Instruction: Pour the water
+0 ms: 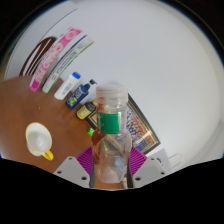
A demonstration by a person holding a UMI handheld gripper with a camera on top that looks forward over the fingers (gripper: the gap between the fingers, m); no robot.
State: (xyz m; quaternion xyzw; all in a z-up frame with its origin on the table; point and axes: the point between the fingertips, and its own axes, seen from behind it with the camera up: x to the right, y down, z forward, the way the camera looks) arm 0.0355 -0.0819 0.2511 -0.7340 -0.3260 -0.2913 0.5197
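A clear plastic water bottle with a green label band and a clear cap stands upright between my fingers, and both purple pads press on its lower body. My gripper is shut on the bottle. To the left of the bottle, on the brown wooden table, stands a white cup with a yellow handle, seen from above. The bottle hides what lies straight ahead of the fingers.
Behind the bottle stand several small bottles and tubes. A pink and white box lies at the far left of the table. A printed sheet or packet lies to the right of the bottle. A pale wall fills the background.
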